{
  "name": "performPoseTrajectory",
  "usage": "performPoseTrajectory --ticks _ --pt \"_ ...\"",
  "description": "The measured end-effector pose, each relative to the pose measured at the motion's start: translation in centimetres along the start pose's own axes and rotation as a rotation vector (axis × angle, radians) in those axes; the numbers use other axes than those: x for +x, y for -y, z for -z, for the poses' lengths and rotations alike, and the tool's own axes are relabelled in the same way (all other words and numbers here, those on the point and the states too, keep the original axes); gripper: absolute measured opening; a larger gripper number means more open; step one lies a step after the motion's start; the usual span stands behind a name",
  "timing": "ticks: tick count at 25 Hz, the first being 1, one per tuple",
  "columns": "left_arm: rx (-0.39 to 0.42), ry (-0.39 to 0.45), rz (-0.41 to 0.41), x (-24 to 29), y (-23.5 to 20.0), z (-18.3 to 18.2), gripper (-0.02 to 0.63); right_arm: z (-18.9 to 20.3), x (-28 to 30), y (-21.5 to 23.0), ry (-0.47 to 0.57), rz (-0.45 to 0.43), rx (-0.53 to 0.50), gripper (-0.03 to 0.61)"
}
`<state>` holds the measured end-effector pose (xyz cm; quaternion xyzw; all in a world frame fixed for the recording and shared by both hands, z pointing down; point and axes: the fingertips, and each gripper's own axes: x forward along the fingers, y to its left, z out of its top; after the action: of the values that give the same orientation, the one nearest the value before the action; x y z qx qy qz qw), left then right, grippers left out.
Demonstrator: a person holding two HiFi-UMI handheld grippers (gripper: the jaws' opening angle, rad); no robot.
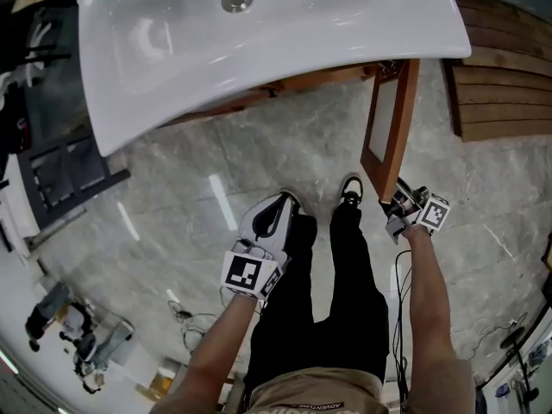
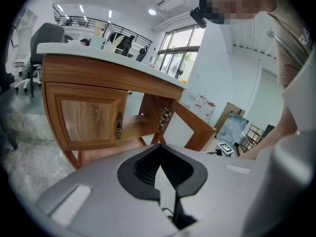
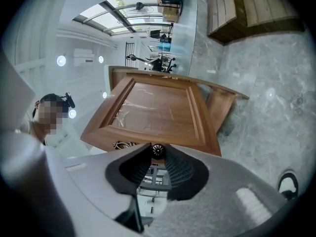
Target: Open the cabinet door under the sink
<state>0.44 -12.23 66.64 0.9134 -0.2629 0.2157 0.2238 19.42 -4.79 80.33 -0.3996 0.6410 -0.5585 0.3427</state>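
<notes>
- Wooden cabinet door (image 1: 390,123) stands swung open under the white sink (image 1: 345,24) in my head view.
- Only the right gripper view shows my right gripper (image 3: 158,152), its fingers pinching the door's knob (image 3: 157,149).
- My left gripper (image 2: 159,147) has its fingers pressed together, empty, facing a closed door (image 2: 89,115).

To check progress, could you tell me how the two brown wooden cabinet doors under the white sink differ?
The right-hand wooden door stands swung out; the left-hand wooden door sits closed in its frame. The right gripper clamps the right door's round knob; the left door's handle is untouched. Both are framed panels.
</notes>
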Motion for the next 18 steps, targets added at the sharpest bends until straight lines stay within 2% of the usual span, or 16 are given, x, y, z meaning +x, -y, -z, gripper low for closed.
performPoseTrajectory --ticks 6,8,11,14,18 --pt "0.001 -0.019 0.008 1.9 1.3 0.4 0.018 -3.6 -4.1 1.4 -0.021 0.142 -0.159 0.083" --pt "0.008 -0.028 0.016 2.5 1.9 0.8 0.018 -4.6 -4.9 1.5 0.008 0.154 -0.159 0.083" --pt "0.010 -0.037 0.018 2.8 2.5 0.8 0.018 -6.3 -6.5 1.6 0.112 0.168 -0.126 0.086" --pt "0.019 -0.031 0.019 2.7 2.8 0.7 0.018 -7.2 -7.4 1.7 0.152 0.202 -0.158 0.089" --pt "0.014 -0.019 0.004 2.3 2.8 0.3 0.018 -6.5 -8.8 2.3 0.221 0.307 -0.154 0.092"
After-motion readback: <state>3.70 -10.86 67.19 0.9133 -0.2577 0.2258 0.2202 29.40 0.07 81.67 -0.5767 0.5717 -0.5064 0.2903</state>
